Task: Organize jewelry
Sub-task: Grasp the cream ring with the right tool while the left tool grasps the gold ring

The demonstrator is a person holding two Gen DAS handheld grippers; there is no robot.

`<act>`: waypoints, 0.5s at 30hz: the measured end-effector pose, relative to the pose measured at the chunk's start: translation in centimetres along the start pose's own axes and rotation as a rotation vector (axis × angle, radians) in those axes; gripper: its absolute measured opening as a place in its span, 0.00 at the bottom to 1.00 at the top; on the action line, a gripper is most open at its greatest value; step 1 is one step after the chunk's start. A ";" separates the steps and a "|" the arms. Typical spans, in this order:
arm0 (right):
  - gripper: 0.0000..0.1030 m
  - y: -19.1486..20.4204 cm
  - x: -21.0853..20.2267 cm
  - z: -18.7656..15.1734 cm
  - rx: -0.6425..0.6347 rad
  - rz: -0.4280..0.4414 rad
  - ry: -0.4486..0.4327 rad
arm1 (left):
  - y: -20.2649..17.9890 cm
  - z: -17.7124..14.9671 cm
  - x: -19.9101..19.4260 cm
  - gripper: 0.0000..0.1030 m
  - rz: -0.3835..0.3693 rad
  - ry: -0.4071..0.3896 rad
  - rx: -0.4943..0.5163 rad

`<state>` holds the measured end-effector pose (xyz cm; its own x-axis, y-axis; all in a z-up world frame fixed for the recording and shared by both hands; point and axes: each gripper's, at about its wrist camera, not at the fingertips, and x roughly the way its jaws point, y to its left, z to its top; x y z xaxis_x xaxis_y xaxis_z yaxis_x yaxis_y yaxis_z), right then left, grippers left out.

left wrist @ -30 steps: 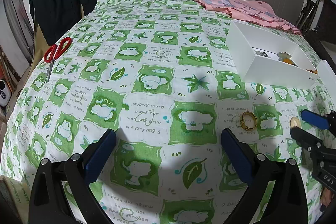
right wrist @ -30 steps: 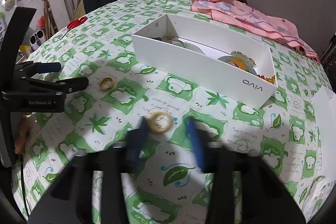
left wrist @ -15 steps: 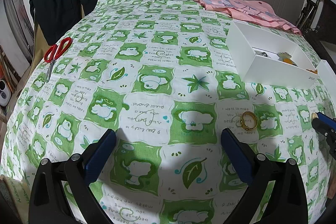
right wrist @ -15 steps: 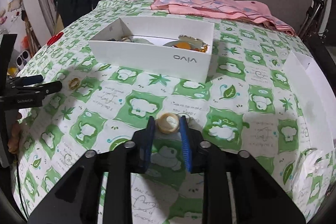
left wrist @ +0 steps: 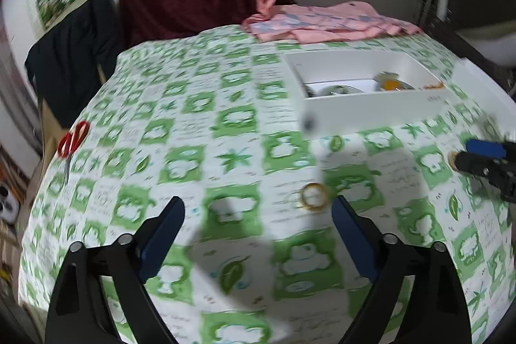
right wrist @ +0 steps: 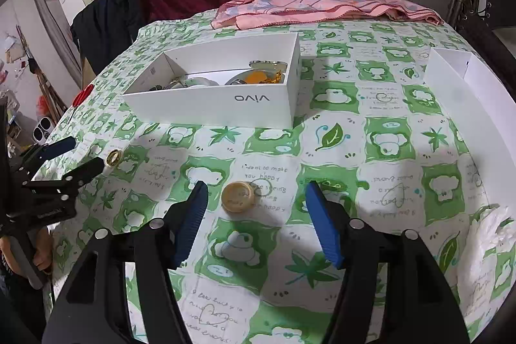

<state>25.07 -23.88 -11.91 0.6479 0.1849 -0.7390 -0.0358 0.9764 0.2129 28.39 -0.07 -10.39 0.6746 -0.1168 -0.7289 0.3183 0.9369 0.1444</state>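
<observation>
A: Where does the right gripper (right wrist: pixel 253 200) stand?

B: Low in the right wrist view, jaws apart and just been opening. The pale yellow ring (right wrist: pixel 238 196) lies on the green-checked cloth (right wrist: pixel 338 150) between them, nearer the left jaw, touched by neither.

A: And the left gripper (left wrist: pixel 258 210)?

B: Its jaws are wide, having just closed a little, with nothing gripped. The gold ring (left wrist: pixel 312 196) lies on the cloth just inside the right jaw's tip, lower centre of the left wrist view.

A: The box?

B: The white box (right wrist: pixel 213 105) sits above centre on the surface, jewelry inside. Red scissors (left wrist: pixel 71 139) lie at the left edge, a pink cloth (right wrist: pixel 322 5) at the top.
</observation>
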 end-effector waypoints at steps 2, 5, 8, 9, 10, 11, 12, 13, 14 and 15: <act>0.59 0.0 0.0 0.0 0.000 0.000 0.000 | -0.7 0.2 0.6 0.72 -0.018 0.020 0.027; 0.59 0.0 0.0 0.0 0.002 0.000 0.000 | -1.5 0.5 1.5 0.64 -0.035 0.049 0.054; 0.59 0.0 0.0 0.0 -0.001 -0.002 0.000 | -1.7 0.9 2.1 0.55 -0.082 0.054 0.049; 0.59 0.0 0.0 0.0 -0.001 -0.001 0.000 | -1.7 1.0 2.1 0.46 -0.099 0.056 0.043; 0.59 0.0 0.0 0.0 0.000 -0.001 0.000 | -1.7 1.0 2.1 0.35 -0.130 0.058 0.035; 0.59 0.0 0.0 0.0 0.001 0.000 -0.002 | -1.7 0.9 1.9 0.29 -0.136 0.057 0.036; 0.59 -0.1 0.0 0.0 0.003 0.000 -0.002 | -1.7 0.7 1.8 0.21 -0.132 0.053 0.037; 0.59 -0.1 0.0 0.0 0.004 0.001 -0.003 | -1.8 0.5 1.6 0.21 -0.126 0.051 0.037; 0.59 -0.1 0.0 0.0 0.006 0.003 -0.005 | -1.6 0.3 1.4 0.20 -0.119 0.048 0.032; 0.59 -0.1 -0.1 0.0 0.007 0.004 -0.006 | -1.2 0.1 1.2 0.20 -0.121 0.047 0.016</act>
<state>25.01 -24.04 -11.88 0.6523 0.1883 -0.7342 -0.0335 0.9749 0.2202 28.90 -1.35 -11.39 0.5984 -0.2126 -0.7725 0.4065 0.9114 0.0640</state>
